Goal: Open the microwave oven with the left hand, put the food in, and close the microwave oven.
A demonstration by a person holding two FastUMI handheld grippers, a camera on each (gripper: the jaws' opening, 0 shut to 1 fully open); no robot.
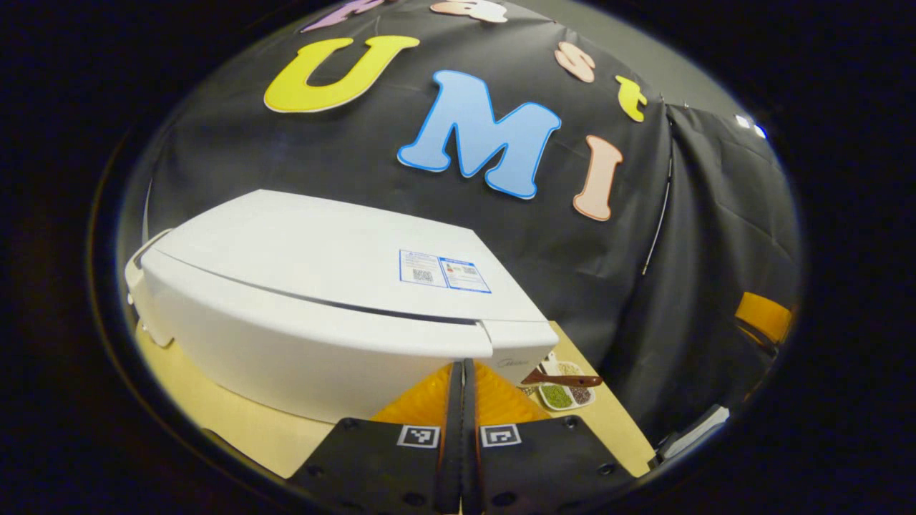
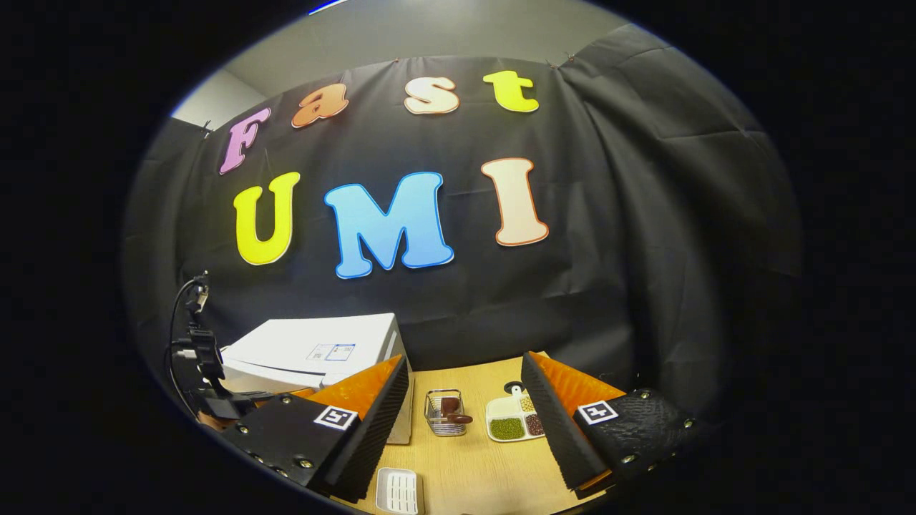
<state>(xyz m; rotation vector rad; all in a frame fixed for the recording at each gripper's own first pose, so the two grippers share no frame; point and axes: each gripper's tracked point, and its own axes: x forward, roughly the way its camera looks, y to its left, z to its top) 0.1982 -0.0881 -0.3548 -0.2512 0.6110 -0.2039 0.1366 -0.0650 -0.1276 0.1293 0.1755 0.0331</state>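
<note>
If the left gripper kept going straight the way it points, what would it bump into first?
Most likely the white microwave. The left gripper, its fingers pressed together, points at the microwave's near front edge, close ahead, though the exact gap is hard to judge.

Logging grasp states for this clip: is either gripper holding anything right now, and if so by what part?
Nothing is held. The left gripper is shut with nothing between its fingers, close to the microwave oven. The right gripper is open above the table.
</note>
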